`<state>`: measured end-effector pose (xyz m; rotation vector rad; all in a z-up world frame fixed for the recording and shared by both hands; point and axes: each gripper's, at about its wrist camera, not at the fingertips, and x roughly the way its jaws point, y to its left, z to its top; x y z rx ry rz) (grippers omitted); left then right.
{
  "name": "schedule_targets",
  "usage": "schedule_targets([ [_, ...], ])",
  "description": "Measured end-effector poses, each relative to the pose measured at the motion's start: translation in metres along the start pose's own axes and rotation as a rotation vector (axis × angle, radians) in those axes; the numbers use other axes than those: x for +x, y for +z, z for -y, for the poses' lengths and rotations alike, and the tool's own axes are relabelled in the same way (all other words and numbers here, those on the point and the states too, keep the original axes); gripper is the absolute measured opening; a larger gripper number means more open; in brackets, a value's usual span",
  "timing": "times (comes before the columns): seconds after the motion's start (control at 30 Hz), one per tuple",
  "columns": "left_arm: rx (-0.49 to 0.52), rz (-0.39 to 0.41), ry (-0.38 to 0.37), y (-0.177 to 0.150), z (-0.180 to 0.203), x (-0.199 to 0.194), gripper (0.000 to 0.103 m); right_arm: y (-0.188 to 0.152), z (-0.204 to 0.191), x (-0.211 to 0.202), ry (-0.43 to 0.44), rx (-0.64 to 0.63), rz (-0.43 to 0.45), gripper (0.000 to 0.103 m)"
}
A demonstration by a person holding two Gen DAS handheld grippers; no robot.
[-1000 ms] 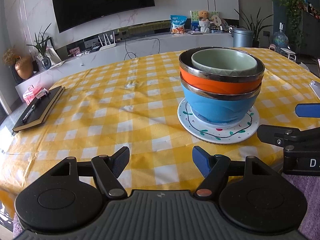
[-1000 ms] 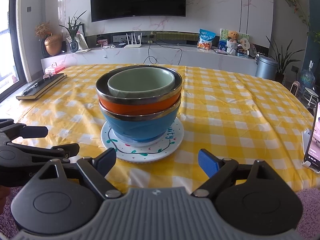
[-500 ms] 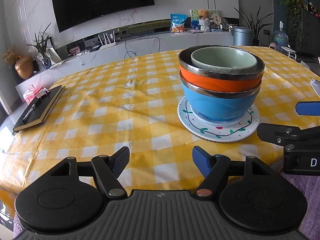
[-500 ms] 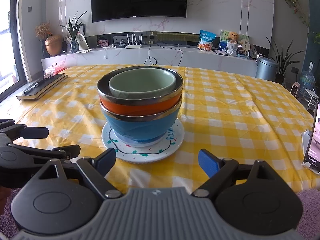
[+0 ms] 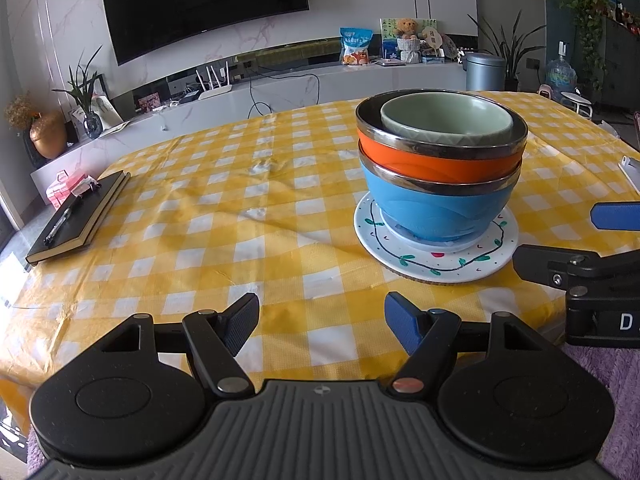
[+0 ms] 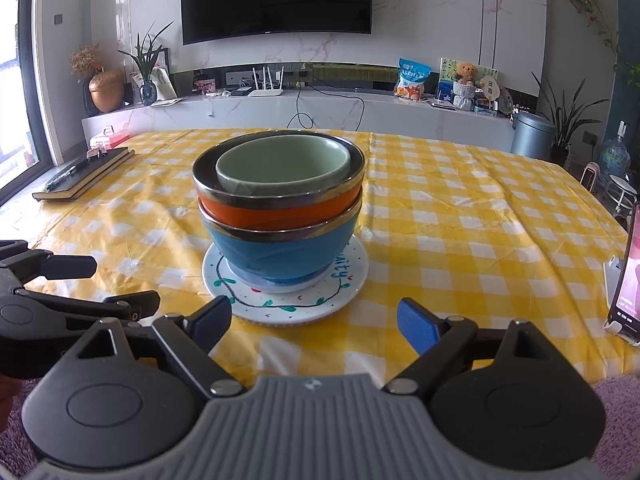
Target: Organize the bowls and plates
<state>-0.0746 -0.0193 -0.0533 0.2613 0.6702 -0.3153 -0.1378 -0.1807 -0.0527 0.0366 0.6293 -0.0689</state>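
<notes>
Right wrist view showed the stack straight ahead of the right gripper (image 6: 314, 322): a green bowl (image 6: 283, 164) nested in an orange bowl (image 6: 276, 210), that in a blue bowl (image 6: 280, 254), all standing upright on a plate (image 6: 344, 292) near the front edge of the tabletop (image 6: 480, 208). The right jaws stood apart with nothing between them, level with the plate's near rim and just short of it. From the left wrist view the same stack sat ahead and off to the right of the left gripper (image 5: 321, 318), whose jaws were likewise apart and empty over the checked cloth near the front edge. The right gripper (image 5: 592, 264) showed at that view's right edge, beside the plate (image 5: 400, 256). By my judgement the right gripper was the nearer and better lined up, since the stack lay on its centre line, while the left would have to swing rightward to reach it. The bowls being round, no long axis mattered; the grip would turn on meeting a rim or the plate's edge squarely. A notebook (image 5: 76, 220) with a pen lay well apart at the left edge, and a phone (image 6: 628, 272) stood propped at the right edge.
</notes>
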Motion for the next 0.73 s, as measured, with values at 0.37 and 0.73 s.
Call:
schedule_targets([
  [0.37,0.003,0.002,-0.003,0.0007,0.0008,-0.0010,0.084,-0.0005,-0.0002,-0.0004,0.002,0.003,0.000,0.089],
  [0.73,0.009,0.003,-0.005,0.0013,0.0017,-0.0021,0.084,-0.0004,-0.0004,-0.0008,0.002,0.003,0.001,0.091],
])
